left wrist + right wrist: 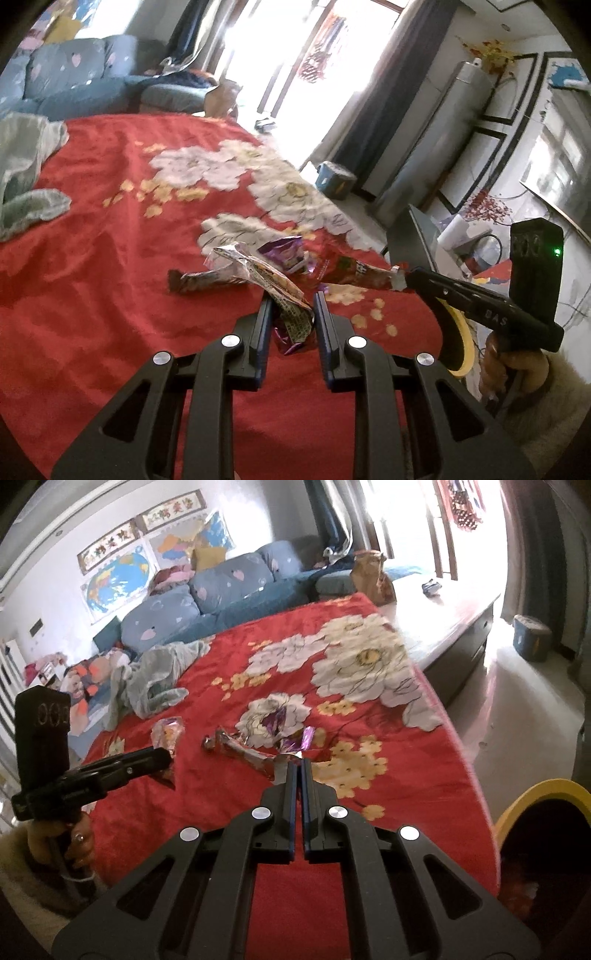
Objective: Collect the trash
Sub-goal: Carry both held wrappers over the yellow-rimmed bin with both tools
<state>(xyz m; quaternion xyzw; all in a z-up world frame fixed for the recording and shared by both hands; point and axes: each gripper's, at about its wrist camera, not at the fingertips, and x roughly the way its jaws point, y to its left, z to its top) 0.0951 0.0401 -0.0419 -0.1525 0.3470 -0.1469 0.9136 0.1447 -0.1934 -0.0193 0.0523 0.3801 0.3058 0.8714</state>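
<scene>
Snack wrappers lie on a red flowered blanket (110, 229). My left gripper (293, 306) is shut on a crumpled yellow-and-purple wrapper (284, 295), lifted a little off the blanket; the right wrist view shows this left gripper (166, 760) and the wrapper (168, 734) at the left. My right gripper (299, 764) is shut, pinching the silver end of a red wrapper (258, 760); the left wrist view shows the right gripper (406, 277) and the red wrapper (354, 273) too. A brown wrapper (207, 278) and a purple wrapper (284, 251) stay on the blanket.
A yellow-rimmed bin (535, 794) stands at the bed's near right corner. A grey-green cloth (155, 675) lies at the far left of the blanket. Beyond are a blue sofa (229, 583), a paper bag (369, 576) and a small blue tub (532, 637) on the floor.
</scene>
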